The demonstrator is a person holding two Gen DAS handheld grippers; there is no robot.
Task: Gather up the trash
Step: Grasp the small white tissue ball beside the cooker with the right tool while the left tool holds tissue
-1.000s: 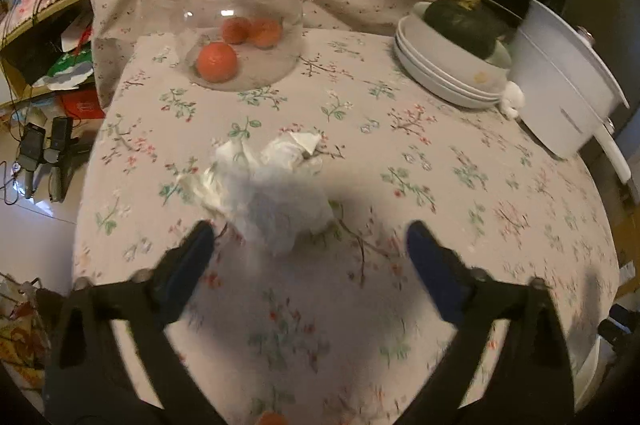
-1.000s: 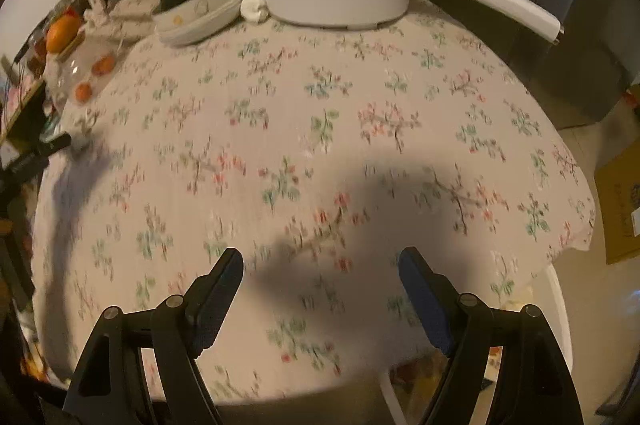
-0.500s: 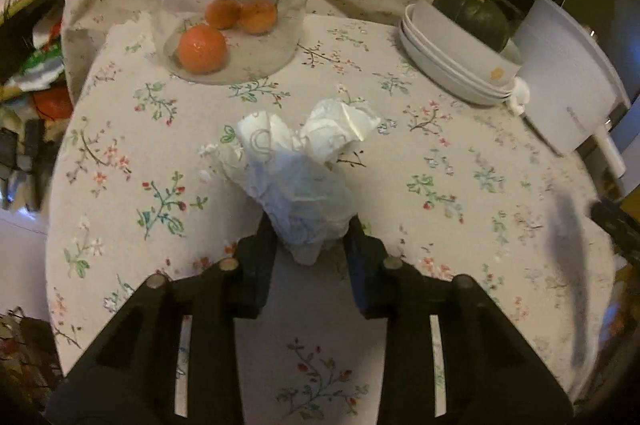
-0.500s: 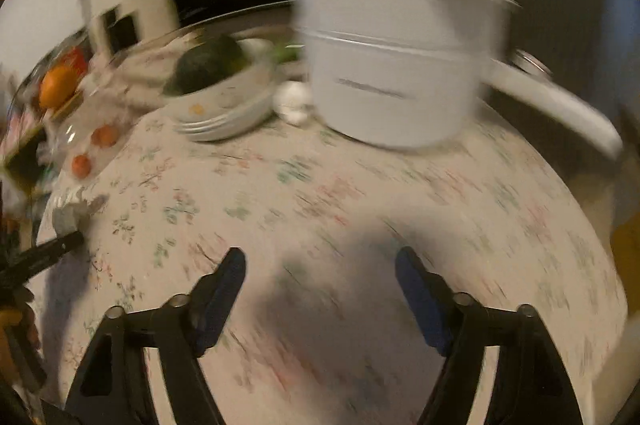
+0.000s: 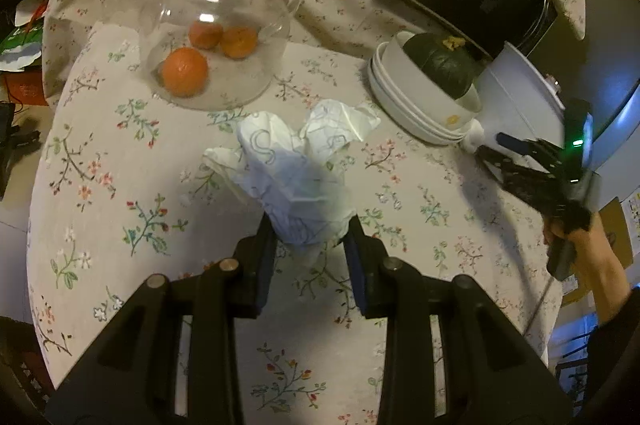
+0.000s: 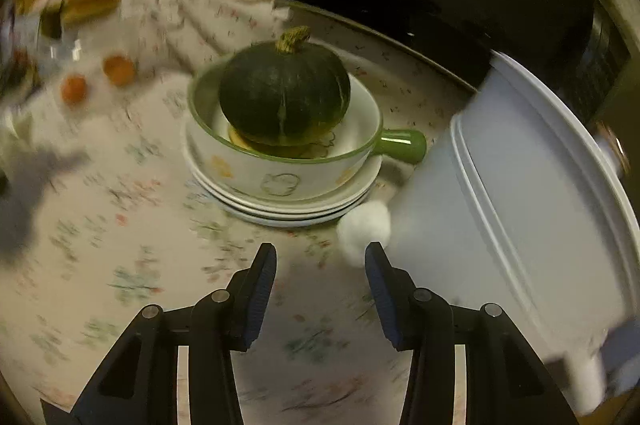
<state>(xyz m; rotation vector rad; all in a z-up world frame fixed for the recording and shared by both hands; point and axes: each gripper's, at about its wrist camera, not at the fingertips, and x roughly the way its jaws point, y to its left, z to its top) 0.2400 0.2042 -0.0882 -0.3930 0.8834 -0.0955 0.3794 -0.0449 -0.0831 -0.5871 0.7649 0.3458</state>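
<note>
My left gripper (image 5: 310, 245) has its jaws clenched on the lower end of the crumpled tissue (image 5: 298, 169), which stands up from the pads and spreads into two loose lobes above them. I judge it nearly weightless and very soft: it gives under the pads, so the hold is on compressed paper, and a bite on the thick bunched base, as I have now, should be safer than one on a thin flap that could tear or slip out. It looks white with faint printed outlines, creased all over, and seems lifted just above the floral counter (image 5: 120, 185); I cannot be sure its lowest tip is free of the cloth.

My right gripper (image 6: 320, 261) has its jaws released, with a moderate gap and nothing between them. Just beyond the right pad lies a small white wad (image 6: 364, 225), fluffy and rounded, on the counter between the stacked plates (image 6: 280, 209) and the white pot (image 6: 500, 205), apparently touching both. I take it for the next piece of trash: light and squashy, best pinched across its middle. The dark green squash (image 6: 284, 97) in the handled bowl (image 6: 280, 169) sits close behind, so I have little room.
</note>
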